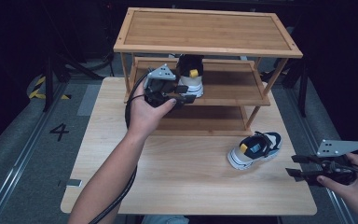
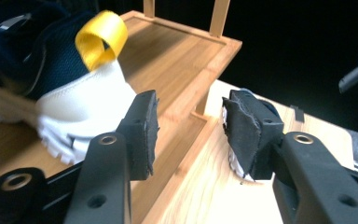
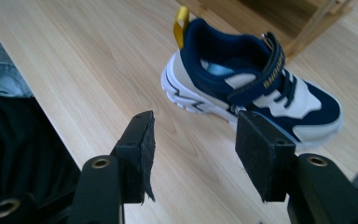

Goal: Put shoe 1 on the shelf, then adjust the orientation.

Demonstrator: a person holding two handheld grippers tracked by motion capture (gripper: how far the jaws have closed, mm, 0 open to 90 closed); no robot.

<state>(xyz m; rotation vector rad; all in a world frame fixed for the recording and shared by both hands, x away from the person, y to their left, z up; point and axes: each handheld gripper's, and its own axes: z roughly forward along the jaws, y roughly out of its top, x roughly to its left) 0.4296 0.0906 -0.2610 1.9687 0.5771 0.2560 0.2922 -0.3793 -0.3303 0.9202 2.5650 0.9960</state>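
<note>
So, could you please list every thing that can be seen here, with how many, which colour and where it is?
shoe on the shelf: 1, white and navy with a yellow heel loop, on the middle shelf of the rack, heel toward the person.
shoe on the table: 1, same colours, on the table right of centre, in front of the rack.
rack: 1, light wood, three shelves, at the far side of the table.
table: 1, light wood.
floor marking "4": 1, black, on the grey floor at left.
left tool: 1, black, jaws open, just behind the shelf shoe's heel.
right tool: 1, black, jaws open, near the table shoe.
</note>
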